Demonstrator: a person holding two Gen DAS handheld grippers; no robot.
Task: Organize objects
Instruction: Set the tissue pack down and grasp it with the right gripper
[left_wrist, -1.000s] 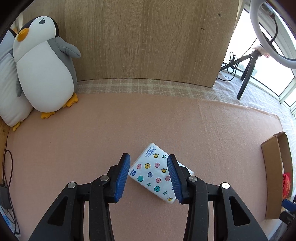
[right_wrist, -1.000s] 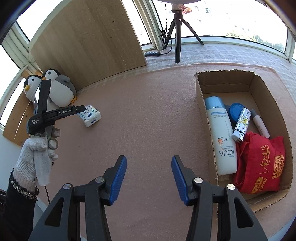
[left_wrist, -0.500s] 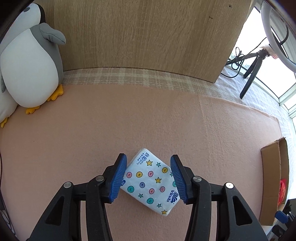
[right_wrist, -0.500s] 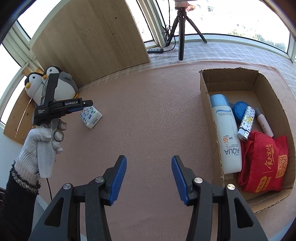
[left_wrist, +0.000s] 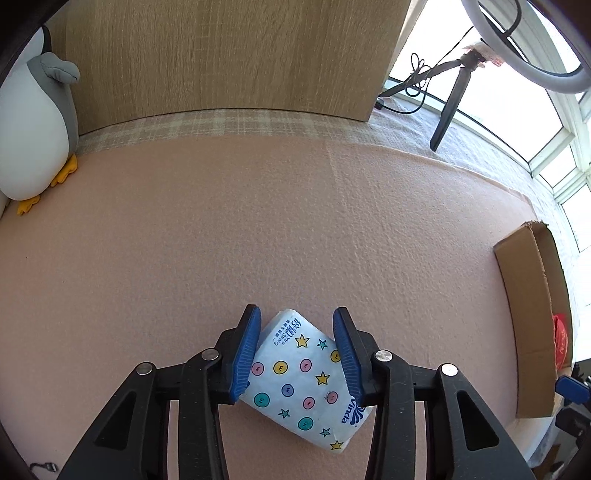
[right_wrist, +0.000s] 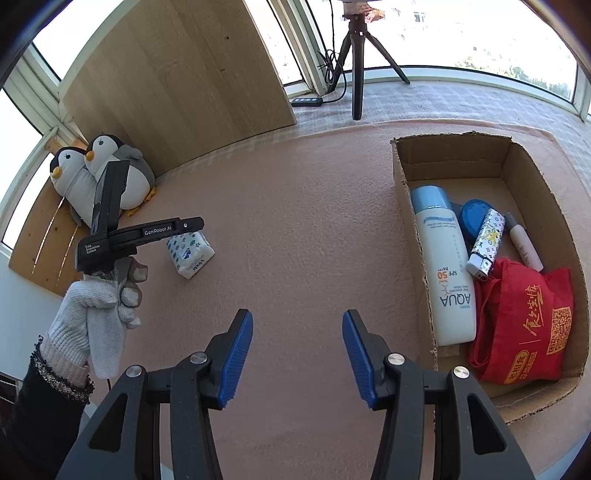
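A: Item 1, left gripper (left_wrist: 296, 352)?
B: Jaws astride the tissue pack (left_wrist: 301, 380), pads at or nr its two long sides. Looks closed onto it, but real squeeze not provable; call it cannot tell. Pack lies skewed betw. the pads, so grip would land on corners, not flat faces.

A: Pack location?
B: On the pink mat (left_wrist: 258, 229), left part, well apart from the box (right_wrist: 458, 162). In right view it sits under the left tool's tip, prob. resting on the mat; lift not confirmed.

A: Item 2, right gripper (right_wrist: 297, 356)?
B: Jaws wide apart, nothing betw. them. Hangs over bare mat nr the box, likely parked so as not to block the left.

A: Item 3, box contents?
B: Sunscreen (right_wrist: 443, 266), blue lid (right_wrist: 474, 218), patterned tube (right_wrist: 485, 240), slim tube (right_wrist: 524, 247), red bag (right_wrist: 524, 317). All packed to front; back half free, prob. the spot for the pack.

A: Misc.?
B: Penguins (right_wrist: 110, 173) x2 against the wood board (right_wrist: 177, 92), far left corner. Tripod (right_wrist: 356, 59) behind mat. Neither part of the job, by my guess.
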